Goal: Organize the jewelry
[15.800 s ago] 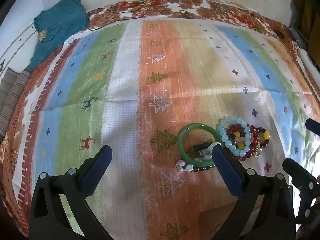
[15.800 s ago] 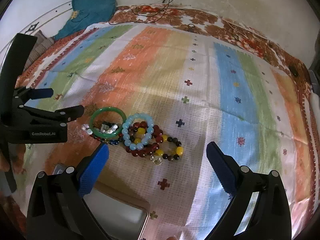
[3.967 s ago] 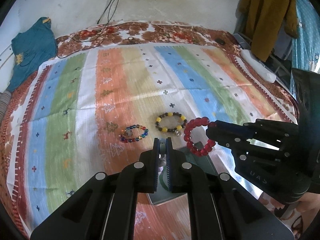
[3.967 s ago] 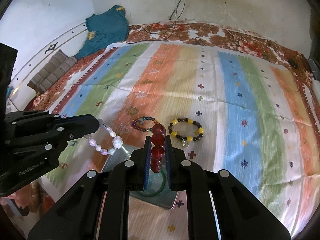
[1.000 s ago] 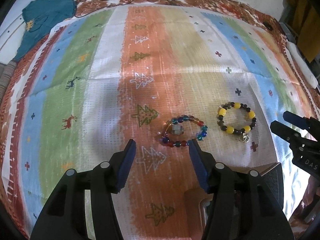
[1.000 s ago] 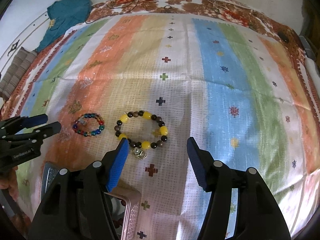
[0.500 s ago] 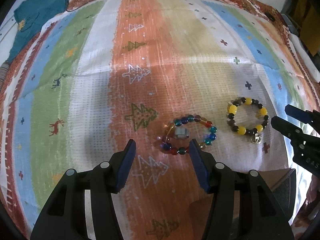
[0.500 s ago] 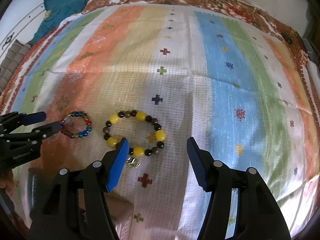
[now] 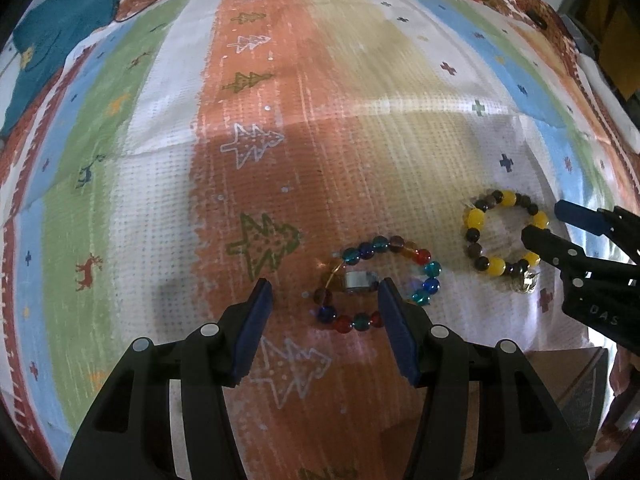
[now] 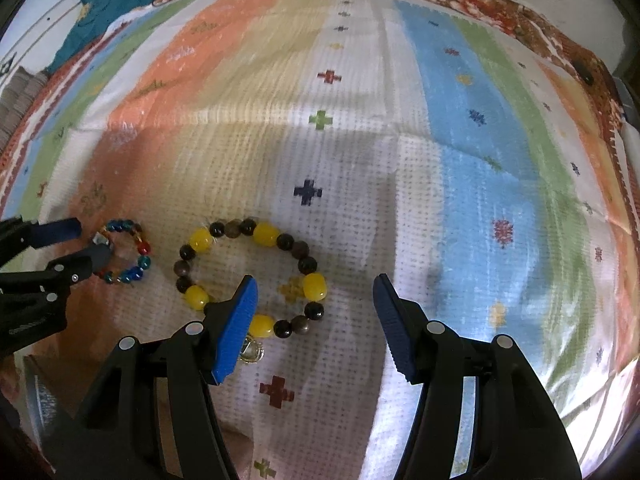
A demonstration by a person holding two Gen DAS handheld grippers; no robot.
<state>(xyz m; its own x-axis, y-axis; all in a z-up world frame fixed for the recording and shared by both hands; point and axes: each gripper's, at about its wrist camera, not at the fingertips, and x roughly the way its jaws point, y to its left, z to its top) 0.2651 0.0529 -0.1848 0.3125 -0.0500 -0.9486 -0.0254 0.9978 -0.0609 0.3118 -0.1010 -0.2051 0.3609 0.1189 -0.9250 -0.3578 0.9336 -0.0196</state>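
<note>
A multicoloured bead bracelet (image 9: 430,270) with a silver charm lies on the orange stripe of the striped cloth (image 9: 260,140). My left gripper (image 9: 325,292) is open right over its left half, jaws to either side. A yellow and brown bead bracelet (image 10: 264,234) with a small bell lies to its right. My right gripper (image 10: 314,292) is open low over that bracelet's right part. The multicoloured bracelet shows in the right wrist view (image 10: 138,258) and the yellow one in the left wrist view (image 9: 476,218). Each gripper shows in the other's view.
A box corner (image 9: 580,384) lies at the near right in the left wrist view, and a box edge (image 10: 36,396) shows at the lower left of the right wrist view. A teal garment (image 9: 52,40) lies at the far left. Cables lie on the far floral border.
Both grippers have moved forward and lower toward the bracelets, which look larger now. Both stay open and the bracelets have not moved.
</note>
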